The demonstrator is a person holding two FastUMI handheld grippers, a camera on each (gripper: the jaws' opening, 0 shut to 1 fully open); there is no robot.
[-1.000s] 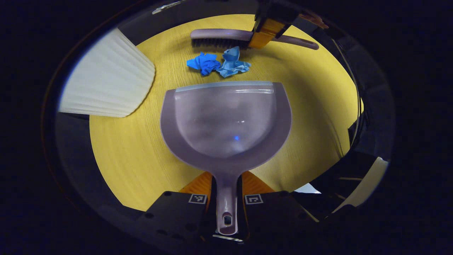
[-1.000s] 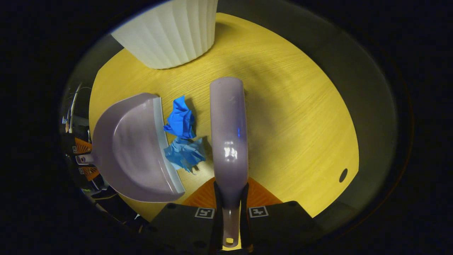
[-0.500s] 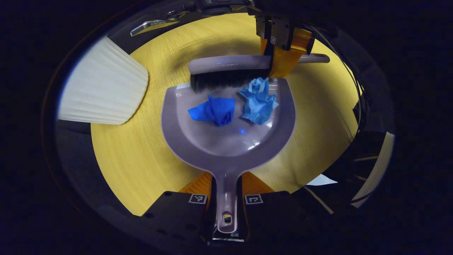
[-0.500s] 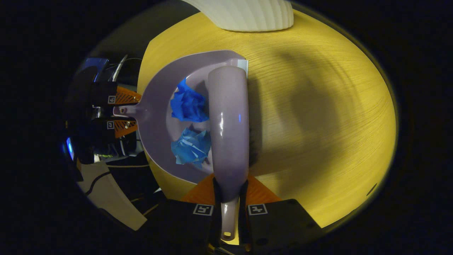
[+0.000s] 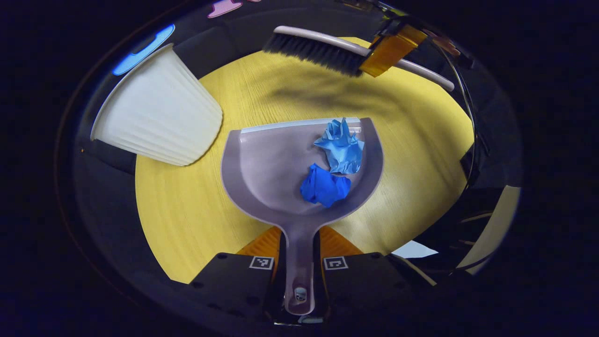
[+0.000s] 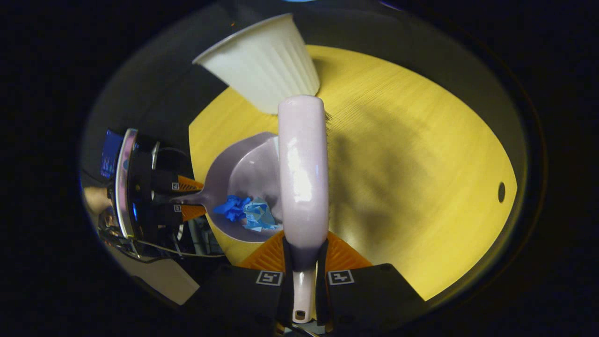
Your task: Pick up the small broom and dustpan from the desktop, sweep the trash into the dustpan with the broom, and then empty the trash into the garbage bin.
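Observation:
A lilac dustpan (image 5: 262,168) is at the middle of the left gripper view, its handle clamped in my left gripper (image 5: 299,245). Two crumpled blue paper scraps lie in the pan, a pale one (image 5: 341,147) and a darker one (image 5: 324,187). The lilac broom (image 5: 318,49) hangs above the table beyond the pan's lip, bristles down, gripped by my right gripper (image 5: 390,49). In the right gripper view the broom's back (image 6: 302,173) runs straight ahead, its handle clamped in my right gripper (image 6: 303,250). The dustpan (image 6: 238,173) with the scraps (image 6: 245,210) lies left of it, held by the left gripper (image 6: 180,199).
A white ribbed garbage bin (image 5: 159,117) stands at the far left of the yellow round table (image 5: 187,210); in the right gripper view the bin (image 6: 262,70) is straight ahead past the broom's tip. A small hole (image 6: 501,192) marks the table's right side. Cables and equipment lie off the table's edge.
The broom swept both blue scraps into the dustpan, then rose off the pan and moved away. The scraps slid deeper toward the pan's handle. The dustpan has lifted slightly.

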